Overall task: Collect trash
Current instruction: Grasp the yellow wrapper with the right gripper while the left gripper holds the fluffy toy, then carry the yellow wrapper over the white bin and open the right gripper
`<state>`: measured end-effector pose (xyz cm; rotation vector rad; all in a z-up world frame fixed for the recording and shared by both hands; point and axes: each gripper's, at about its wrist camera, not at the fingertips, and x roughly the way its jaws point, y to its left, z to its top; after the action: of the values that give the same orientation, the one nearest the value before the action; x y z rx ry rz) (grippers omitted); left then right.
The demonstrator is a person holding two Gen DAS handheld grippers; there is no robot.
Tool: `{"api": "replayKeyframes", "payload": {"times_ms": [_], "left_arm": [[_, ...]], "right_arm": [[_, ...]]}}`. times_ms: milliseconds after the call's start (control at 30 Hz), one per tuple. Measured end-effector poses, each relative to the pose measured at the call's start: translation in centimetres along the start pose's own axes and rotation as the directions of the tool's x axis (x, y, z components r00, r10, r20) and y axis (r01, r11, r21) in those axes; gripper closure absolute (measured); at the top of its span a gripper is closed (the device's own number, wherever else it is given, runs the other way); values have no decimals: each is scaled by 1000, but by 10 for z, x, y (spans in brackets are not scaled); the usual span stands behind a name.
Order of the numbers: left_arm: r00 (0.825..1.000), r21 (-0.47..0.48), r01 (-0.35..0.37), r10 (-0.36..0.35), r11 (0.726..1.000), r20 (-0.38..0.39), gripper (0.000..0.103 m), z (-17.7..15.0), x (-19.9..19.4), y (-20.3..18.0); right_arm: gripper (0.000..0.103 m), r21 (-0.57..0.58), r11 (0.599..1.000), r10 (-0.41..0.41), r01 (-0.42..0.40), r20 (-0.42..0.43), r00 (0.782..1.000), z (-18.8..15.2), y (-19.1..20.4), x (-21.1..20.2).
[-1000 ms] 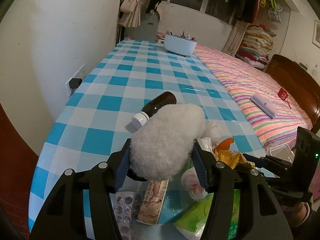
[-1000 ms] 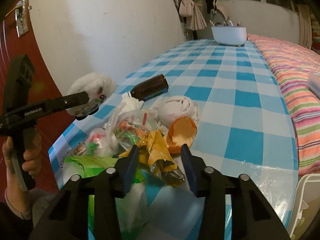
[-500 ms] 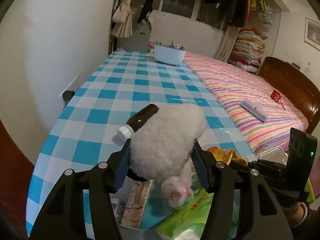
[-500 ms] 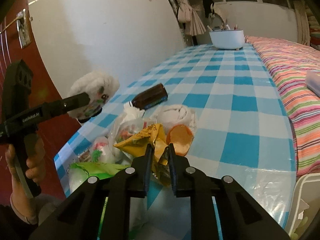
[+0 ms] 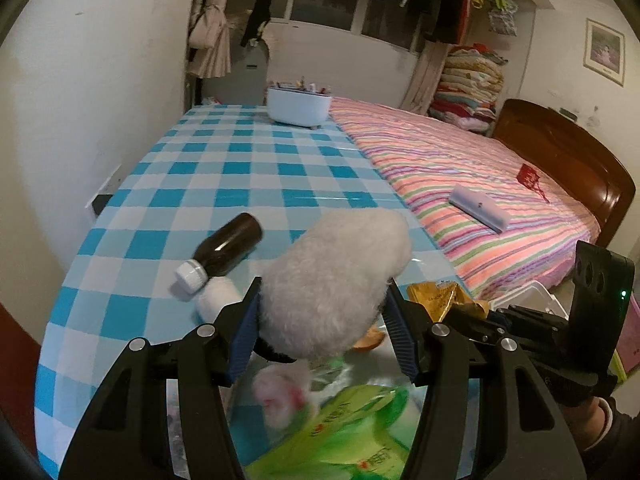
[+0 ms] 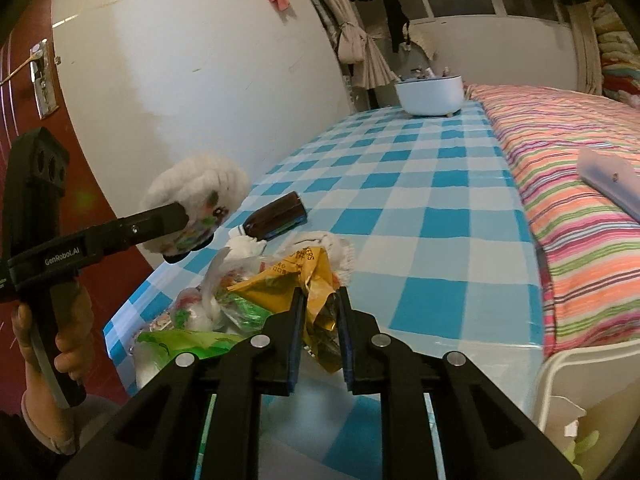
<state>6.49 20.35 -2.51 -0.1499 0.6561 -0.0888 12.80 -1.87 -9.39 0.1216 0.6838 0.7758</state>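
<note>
My left gripper (image 5: pixel 322 318) is shut on a fluffy white ball (image 5: pixel 334 278) and holds it above the checked table; it also shows in the right wrist view (image 6: pixel 196 204). My right gripper (image 6: pixel 320 306) is shut on a crumpled yellow wrapper (image 6: pixel 298 280) and holds it lifted over the trash pile. In the left wrist view the wrapper (image 5: pixel 436 300) shows at the right. A brown bottle (image 5: pixel 226 250) with a white cap lies on its side. A green packet (image 5: pixel 340 440), tissue wads (image 5: pixel 280 392) and an orange peel (image 5: pixel 370 338) lie near the table's front edge.
A white bin (image 6: pixel 580 392) stands below the table's front right corner. A white tub (image 5: pixel 298 108) sits at the table's far end. A striped bed (image 5: pixel 480 184) runs along the right side, a wall along the left.
My right gripper closed on the yellow wrapper and has lifted it off the pile. My left gripper has risen slightly with the white ball still in it.
</note>
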Motion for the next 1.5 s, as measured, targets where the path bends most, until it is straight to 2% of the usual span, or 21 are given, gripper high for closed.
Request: {"api": "replayKeyframes", "payload": {"times_ms": [667,1300,1500], "left_arm": [[990,110,140,-136,984,-45,47,6,28,-87],[969,187,242,-226,952,-103,46,1,51,-157],[961,213,270,-248,939,-122,46,-3,57,-179]], "right_arm": [[87,73,988,-138,133,69,988,-10,-49,-67],[87,175,954,-265,242,124,956,-24,-101,-122],[87,201,933,-328,298,141,934,-30,-111,-140]]}}
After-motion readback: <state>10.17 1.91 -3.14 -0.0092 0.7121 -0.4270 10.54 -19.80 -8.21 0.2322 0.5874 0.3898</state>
